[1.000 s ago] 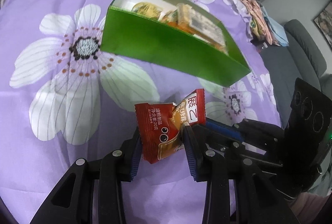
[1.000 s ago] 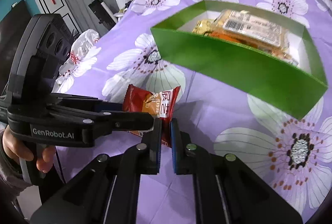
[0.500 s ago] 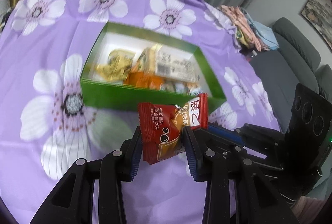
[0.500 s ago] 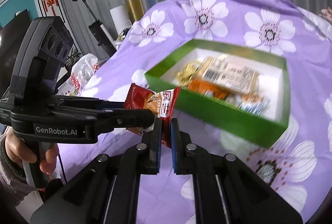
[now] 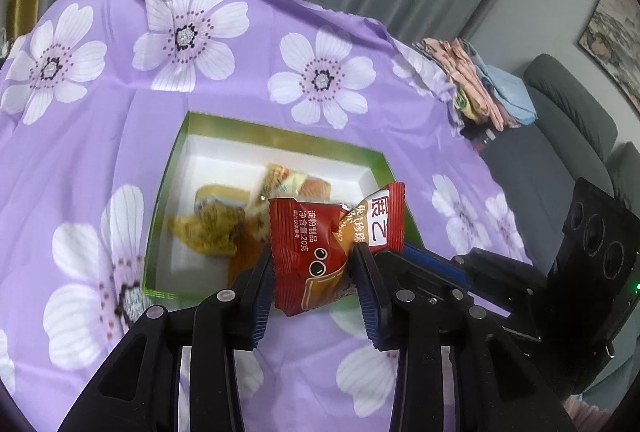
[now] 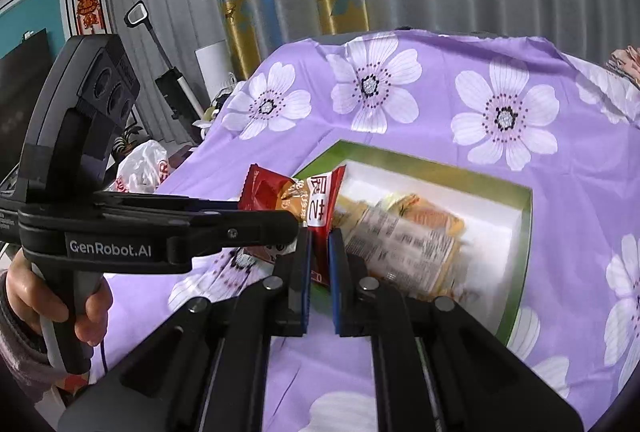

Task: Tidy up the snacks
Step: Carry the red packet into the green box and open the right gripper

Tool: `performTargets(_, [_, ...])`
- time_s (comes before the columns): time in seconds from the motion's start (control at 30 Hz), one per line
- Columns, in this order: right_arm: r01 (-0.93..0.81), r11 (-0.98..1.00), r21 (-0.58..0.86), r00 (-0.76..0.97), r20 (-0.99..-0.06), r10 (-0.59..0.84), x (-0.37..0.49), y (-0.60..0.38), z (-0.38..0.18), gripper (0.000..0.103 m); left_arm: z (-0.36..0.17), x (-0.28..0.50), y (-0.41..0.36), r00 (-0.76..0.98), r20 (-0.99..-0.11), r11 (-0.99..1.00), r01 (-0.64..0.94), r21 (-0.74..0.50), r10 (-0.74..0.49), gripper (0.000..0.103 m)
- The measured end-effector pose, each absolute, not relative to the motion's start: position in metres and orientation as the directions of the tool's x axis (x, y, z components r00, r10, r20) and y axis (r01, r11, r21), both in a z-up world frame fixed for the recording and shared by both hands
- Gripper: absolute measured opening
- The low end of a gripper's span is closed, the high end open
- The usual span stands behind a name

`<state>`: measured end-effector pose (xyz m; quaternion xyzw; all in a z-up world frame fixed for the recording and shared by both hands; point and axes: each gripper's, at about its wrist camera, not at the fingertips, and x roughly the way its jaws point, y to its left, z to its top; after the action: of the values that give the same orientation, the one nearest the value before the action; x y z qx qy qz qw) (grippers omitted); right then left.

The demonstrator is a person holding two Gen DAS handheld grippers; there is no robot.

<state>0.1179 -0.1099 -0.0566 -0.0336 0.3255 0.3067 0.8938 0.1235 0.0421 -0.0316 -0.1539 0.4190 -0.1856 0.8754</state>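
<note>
A red and orange snack packet (image 5: 310, 252) hangs in the air, gripped by both grippers at once. My left gripper (image 5: 316, 272) is shut on its body, pads pressing both sides. My right gripper (image 6: 319, 256) is shut on the packet's (image 6: 320, 200) crimped end, coming in from the right in the left wrist view. Behind and below the packet lies the green box (image 5: 176, 168) with a white inside, holding several wrapped snacks (image 5: 212, 228). The right wrist view shows the same box (image 6: 520, 232) with a barcoded pack (image 6: 400, 248) inside, blurred.
A purple flowered cloth (image 5: 100, 152) covers the table. Folded fabrics (image 5: 480, 88) sit at its far right edge beside a grey sofa (image 5: 560, 136). A person's hand (image 6: 48, 300) holds the left gripper's handle. A white plastic bag (image 6: 140, 168) lies off the table's left side.
Both grippers rose together with the packet between them. The green box went from side-on and close to lying lower and farther, its inside now seen from above.
</note>
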Motion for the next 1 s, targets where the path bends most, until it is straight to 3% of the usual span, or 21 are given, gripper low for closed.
performTargets(1.0, [-0.542, 0.836, 0.079, 0.568, -0.700, 0.434, 0.200, -0.088, -0.101, 0.009, -0.085, 0.201, 0.054, 0.548, -0.717, 0.880, 0.080, -0.469, -0.432, 0.037])
